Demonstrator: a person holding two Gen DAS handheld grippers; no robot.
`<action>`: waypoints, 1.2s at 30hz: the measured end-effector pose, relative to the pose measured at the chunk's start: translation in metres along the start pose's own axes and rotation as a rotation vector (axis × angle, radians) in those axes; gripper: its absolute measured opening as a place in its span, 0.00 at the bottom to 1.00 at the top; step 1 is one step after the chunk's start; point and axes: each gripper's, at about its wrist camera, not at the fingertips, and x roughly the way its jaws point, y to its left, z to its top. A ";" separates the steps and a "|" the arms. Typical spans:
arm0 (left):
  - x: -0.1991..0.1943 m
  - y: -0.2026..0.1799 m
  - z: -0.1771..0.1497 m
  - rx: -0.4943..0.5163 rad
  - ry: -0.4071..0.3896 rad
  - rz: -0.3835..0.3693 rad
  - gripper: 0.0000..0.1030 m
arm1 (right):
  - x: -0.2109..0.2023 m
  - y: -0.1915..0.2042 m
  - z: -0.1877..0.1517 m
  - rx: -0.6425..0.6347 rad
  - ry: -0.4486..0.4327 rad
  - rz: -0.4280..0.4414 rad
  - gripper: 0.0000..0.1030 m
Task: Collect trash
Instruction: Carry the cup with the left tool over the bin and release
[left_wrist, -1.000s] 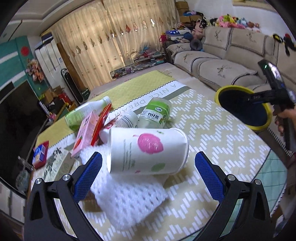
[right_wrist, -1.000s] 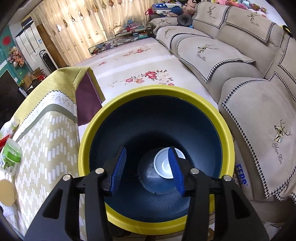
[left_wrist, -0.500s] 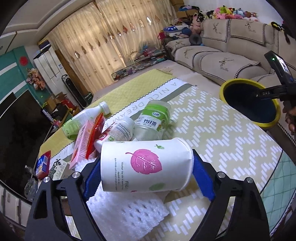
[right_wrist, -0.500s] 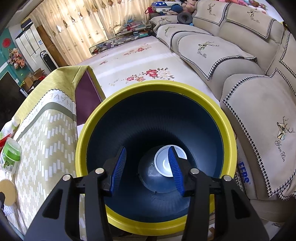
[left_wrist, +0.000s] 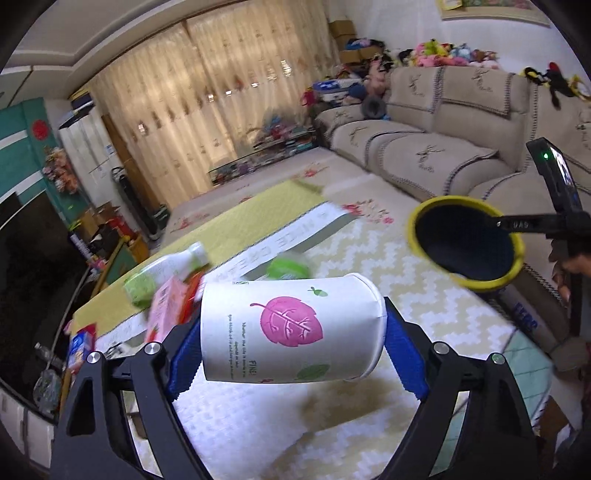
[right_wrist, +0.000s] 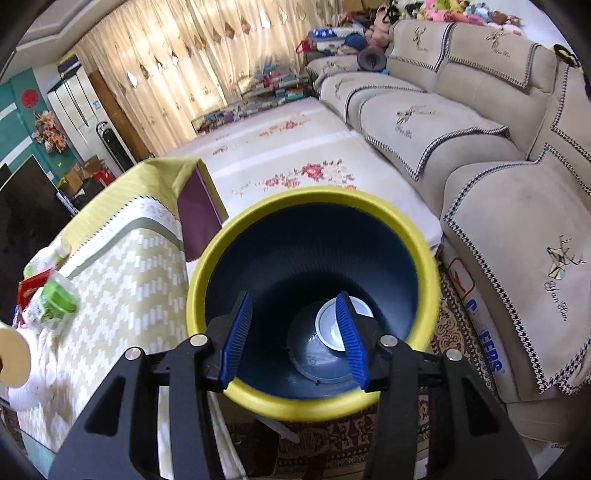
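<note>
My left gripper (left_wrist: 291, 350) is shut on a white paper cup with a pink leaf print (left_wrist: 291, 328), held sideways above the table. The cup's end also shows at the left edge of the right wrist view (right_wrist: 13, 356). A dark blue bin with a yellow rim (left_wrist: 467, 242) stands off the table's right edge. My right gripper (right_wrist: 295, 338) hangs over the bin's mouth (right_wrist: 314, 291) with its jaws apart and nothing between them. A white lid (right_wrist: 334, 325) lies at the bin's bottom.
On the table lie a green-labelled bottle (left_wrist: 162, 271), a pink carton (left_wrist: 164, 312), a green-capped jar (left_wrist: 288, 267) and white foam wrap (left_wrist: 251, 417). A beige sofa (right_wrist: 480, 122) runs along the right. The table edge (right_wrist: 184, 236) is beside the bin.
My left gripper closed on the paper cup and lifted it off the table, moving toward the bin. The right gripper stayed over the bin.
</note>
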 end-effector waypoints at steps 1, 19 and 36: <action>0.000 -0.005 0.004 0.007 -0.004 -0.019 0.82 | -0.005 -0.002 -0.002 0.004 -0.009 0.001 0.44; 0.098 -0.159 0.097 0.174 0.054 -0.333 0.83 | -0.086 -0.065 -0.020 0.097 -0.141 -0.054 0.50; 0.153 -0.172 0.118 0.128 0.099 -0.337 0.92 | -0.088 -0.071 -0.030 0.125 -0.122 -0.096 0.54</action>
